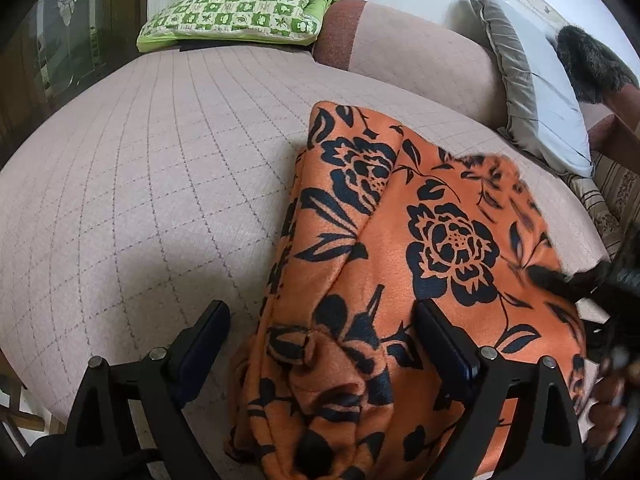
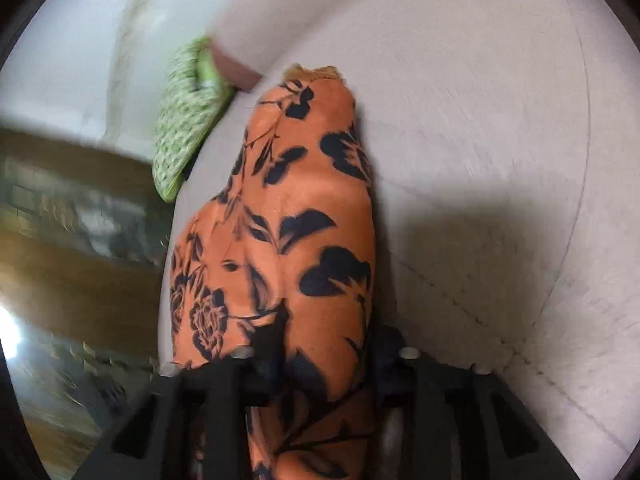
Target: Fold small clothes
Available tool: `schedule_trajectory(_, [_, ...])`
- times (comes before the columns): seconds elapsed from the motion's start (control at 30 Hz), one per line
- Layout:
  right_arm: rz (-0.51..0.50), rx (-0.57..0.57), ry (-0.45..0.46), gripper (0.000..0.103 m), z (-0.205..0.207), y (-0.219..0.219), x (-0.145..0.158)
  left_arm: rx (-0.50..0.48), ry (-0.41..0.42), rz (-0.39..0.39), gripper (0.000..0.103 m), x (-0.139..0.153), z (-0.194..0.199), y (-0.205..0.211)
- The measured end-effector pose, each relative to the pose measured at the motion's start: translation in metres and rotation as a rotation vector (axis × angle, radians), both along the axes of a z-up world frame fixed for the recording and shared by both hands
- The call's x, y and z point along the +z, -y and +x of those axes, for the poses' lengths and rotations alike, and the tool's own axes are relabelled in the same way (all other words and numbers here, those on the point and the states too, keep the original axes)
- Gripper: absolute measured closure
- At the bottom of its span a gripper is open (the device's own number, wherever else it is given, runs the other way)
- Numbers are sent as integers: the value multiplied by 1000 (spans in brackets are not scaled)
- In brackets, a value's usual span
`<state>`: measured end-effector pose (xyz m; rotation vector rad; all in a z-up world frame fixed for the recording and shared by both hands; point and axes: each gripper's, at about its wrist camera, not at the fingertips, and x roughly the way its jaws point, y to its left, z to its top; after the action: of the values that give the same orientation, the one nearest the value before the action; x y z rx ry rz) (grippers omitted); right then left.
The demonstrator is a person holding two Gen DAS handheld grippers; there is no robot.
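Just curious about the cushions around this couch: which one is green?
The green-and-white checked cushion lying flat at the couch's far end. The grey satin cushion instead leans upright against the backrest, beyond the orange flowered garment.

Matt, fuzzy cloth garment (image 1: 400, 248)

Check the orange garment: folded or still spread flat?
Folded: the orange floral garment lies doubled on the sofa cover, one layer overlapping another.

Each hand-held gripper (image 1: 322, 314) is black, with blue-padded fingers (image 1: 204, 332) and apparently silver screws.
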<state>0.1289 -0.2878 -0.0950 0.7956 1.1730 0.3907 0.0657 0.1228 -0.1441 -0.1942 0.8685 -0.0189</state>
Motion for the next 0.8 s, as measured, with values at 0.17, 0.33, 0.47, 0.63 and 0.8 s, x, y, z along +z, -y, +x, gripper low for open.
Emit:
schedule_trajectory(0.17, [-13,-56,114,27,16,9,35,4,-3,-16,8,-1,0,-4])
schedule_trajectory(0.33, [-81,-8,16,69,64,3,-2,-2,-1,-24,7,-2,2,-5])
schedule_trajectory(0.47, [-171,9,65,66,58,-5,26,5,-1,-49,7,-2,3,-9])
schedule_trajectory(0.63, [-383,-45,258,31,12,-25,96,52,77,-117,7,20,-8,-30])
schedule_trajectory(0.8, [-209,118,315,30,-40,-51,107,87,-2,-236,8,11,-9,-56])
